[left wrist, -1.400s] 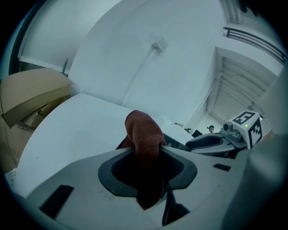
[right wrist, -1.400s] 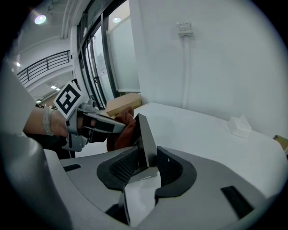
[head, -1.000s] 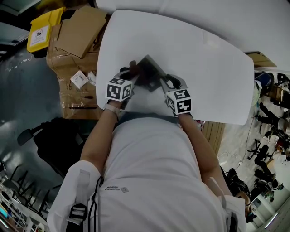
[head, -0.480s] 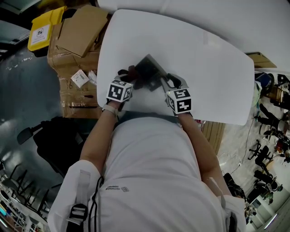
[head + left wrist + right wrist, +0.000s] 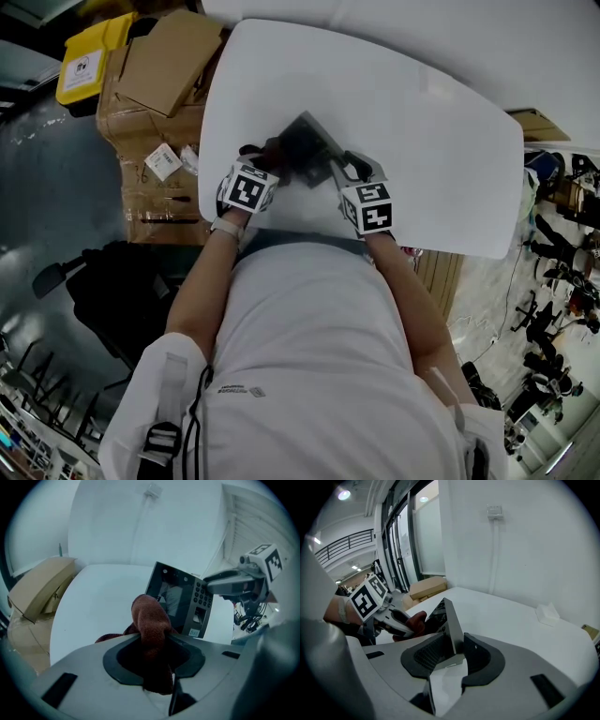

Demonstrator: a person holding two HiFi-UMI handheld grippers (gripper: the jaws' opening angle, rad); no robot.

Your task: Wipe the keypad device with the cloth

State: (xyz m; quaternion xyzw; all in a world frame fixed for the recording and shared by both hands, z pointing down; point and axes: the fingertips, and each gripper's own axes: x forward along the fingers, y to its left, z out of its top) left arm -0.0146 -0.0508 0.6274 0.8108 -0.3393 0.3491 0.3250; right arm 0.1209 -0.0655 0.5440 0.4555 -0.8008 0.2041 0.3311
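Keypad device, flat grey slab, sits clamped in right gripper; left gripper pinches nubby cloth.

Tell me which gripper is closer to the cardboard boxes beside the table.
Left. The left gripper, holding the cloth, sits at the keypad device's side facing the cardboard boxes. The right gripper clamps the device's opposite edge, farther from them.
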